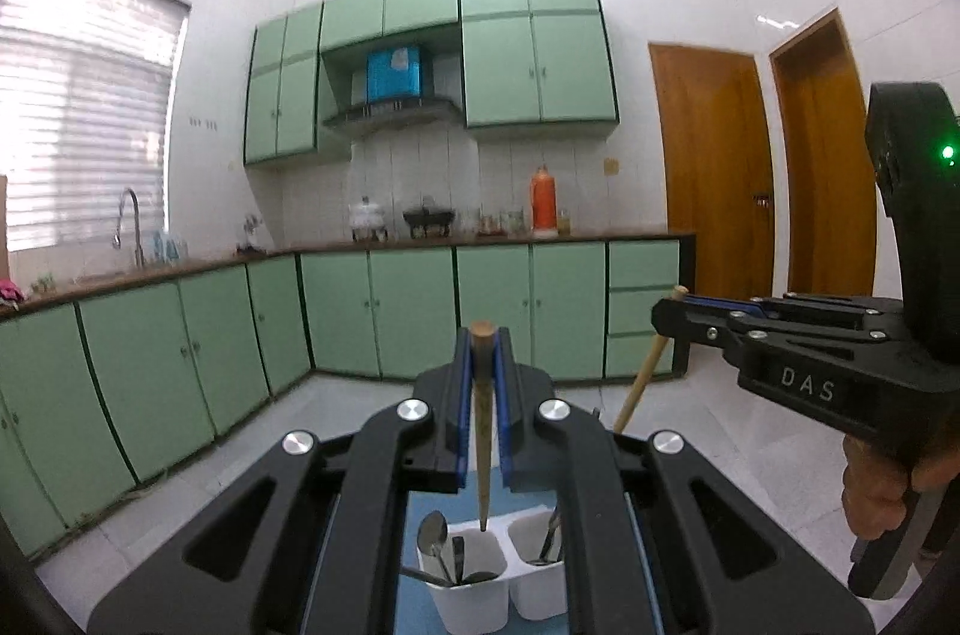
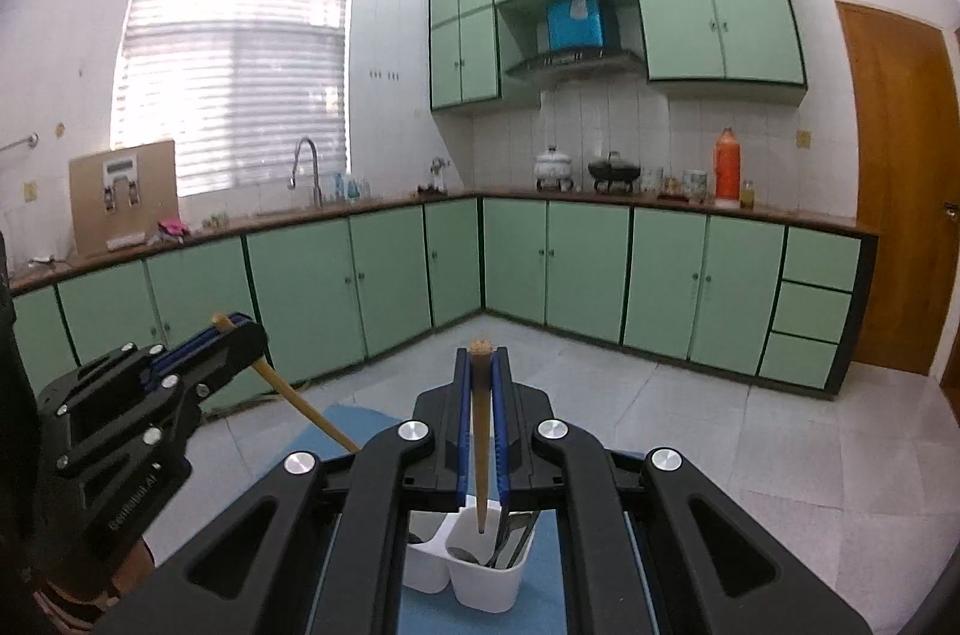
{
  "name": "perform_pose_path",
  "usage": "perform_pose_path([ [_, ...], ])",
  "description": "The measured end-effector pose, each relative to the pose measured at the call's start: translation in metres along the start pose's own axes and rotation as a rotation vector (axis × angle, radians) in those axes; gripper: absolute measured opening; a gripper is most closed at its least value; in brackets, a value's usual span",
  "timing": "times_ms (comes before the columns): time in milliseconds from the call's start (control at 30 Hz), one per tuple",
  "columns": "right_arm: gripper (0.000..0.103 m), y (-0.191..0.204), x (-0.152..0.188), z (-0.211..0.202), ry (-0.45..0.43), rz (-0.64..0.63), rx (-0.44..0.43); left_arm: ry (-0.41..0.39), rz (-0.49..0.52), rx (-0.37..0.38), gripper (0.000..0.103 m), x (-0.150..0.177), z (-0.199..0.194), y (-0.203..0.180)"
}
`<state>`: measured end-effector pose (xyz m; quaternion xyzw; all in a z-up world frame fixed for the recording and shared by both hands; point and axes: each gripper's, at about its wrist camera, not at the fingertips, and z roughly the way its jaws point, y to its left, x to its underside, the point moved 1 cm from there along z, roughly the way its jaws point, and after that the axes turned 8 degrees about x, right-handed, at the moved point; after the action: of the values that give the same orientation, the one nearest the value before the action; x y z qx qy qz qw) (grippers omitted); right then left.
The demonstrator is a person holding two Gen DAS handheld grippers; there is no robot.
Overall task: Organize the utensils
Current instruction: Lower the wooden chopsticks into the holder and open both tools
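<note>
Chopsticks: your left gripper [image 1: 483, 371] and right gripper [image 2: 481, 383] each have jaws clamped on one chopstick [image 1: 482, 431], long axis vertical, tips directly above holder [image 1: 474, 593].

Two wooden chopsticks [image 1: 482, 431] [image 2: 482, 437] hang upright over a white two-cup holder [image 1: 474, 599] with, seemingly, metal spoons [image 1: 433, 539].

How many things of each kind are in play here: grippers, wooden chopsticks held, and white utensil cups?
Grippers: 2, the left gripper and the right gripper
Wooden chopsticks held: 2, the left chopstick and the right chopstick
White utensil cups: 2, the left cup and the right cup, both holding metal cutlery
Total: 6
</note>
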<state>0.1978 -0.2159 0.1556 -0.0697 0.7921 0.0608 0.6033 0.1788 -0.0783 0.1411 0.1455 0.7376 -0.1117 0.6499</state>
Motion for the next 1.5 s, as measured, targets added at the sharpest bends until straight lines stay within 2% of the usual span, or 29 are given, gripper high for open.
perform_pose_path([
  [300, 0.007, 0.005, 0.024, 0.06, 0.097, -0.014, 0.015, 0.127, -0.016, 0.006, 0.006, 0.029, 0.06, 0.02],
  [567, 0.007, 0.002, 0.045, 0.084, 0.128, -0.003, 0.012, 0.186, -0.047, 0.011, 0.006, 0.057, 0.081, 0.037],
  [867, 0.007, 0.007, 0.062, 0.097, 0.164, -0.016, 0.002, 0.236, -0.059, 0.021, 0.006, 0.078, 0.089, 0.044],
  [1500, 0.007, 0.012, 0.077, 0.109, 0.22, -0.022, 0.001, 0.293, -0.064, 0.03, 0.007, 0.091, 0.098, 0.041],
])
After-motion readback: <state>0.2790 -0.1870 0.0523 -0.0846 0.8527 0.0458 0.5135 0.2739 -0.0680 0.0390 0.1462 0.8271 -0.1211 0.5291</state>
